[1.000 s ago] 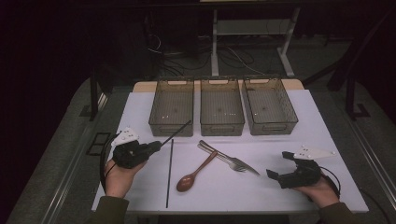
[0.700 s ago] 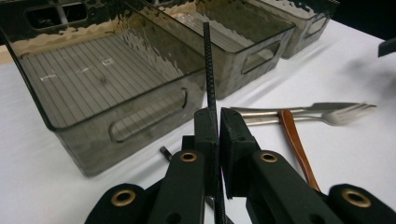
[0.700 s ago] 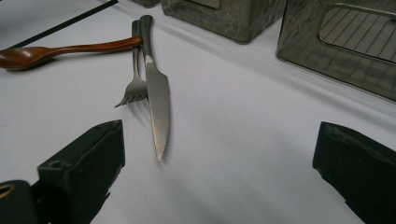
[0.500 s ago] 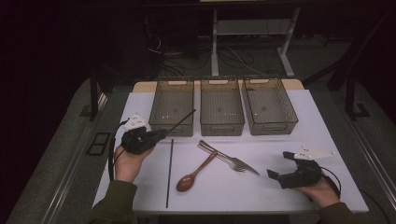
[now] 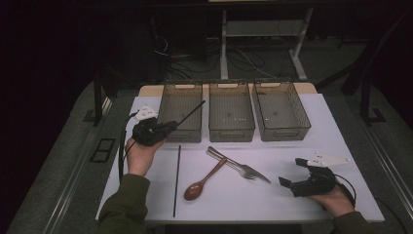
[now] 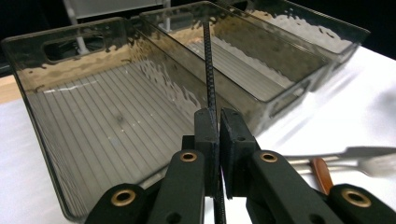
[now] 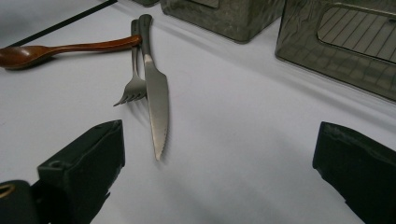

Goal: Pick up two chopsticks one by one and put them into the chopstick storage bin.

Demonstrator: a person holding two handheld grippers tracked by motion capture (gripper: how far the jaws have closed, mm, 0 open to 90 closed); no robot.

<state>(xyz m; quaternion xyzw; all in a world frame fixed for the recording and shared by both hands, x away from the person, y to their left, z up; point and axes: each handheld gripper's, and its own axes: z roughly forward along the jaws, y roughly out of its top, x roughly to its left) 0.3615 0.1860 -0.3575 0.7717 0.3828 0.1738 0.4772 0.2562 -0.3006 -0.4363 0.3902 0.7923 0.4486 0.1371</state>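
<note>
So, quick count of what I had in front of me: three smoky see-through bins lined up along the far side of the white table (image 5: 336,146), two black chopsticks, one wooden spoon (image 5: 202,180), one fork (image 5: 234,165) and one knife (image 5: 246,168).

My left tool (image 5: 168,127) was clamped on one chopstick (image 5: 191,113), pads squeezed tight with the stick pinched between them. That chopstick was thin, straight and black, with a fine ribbed texture in the left gripper view (image 6: 210,74). It was up off the table, tilted, its far end reaching over the left bin (image 5: 181,109) and the lower end sticking out behind the pads. The second chopstick (image 5: 177,180) was lying flat on the table, just left of the spoon, running front to back.

All three bins looked empty to me: left bin, middle bin (image 5: 231,109) and right bin (image 5: 280,107) showed nothing but ribbed floors.

My right tool (image 5: 292,176) was resting at the near right of the table, wide apart with nothing in it, pointing at the knife and fork lying side by side, with the spoon's handle touching their handles.
</note>
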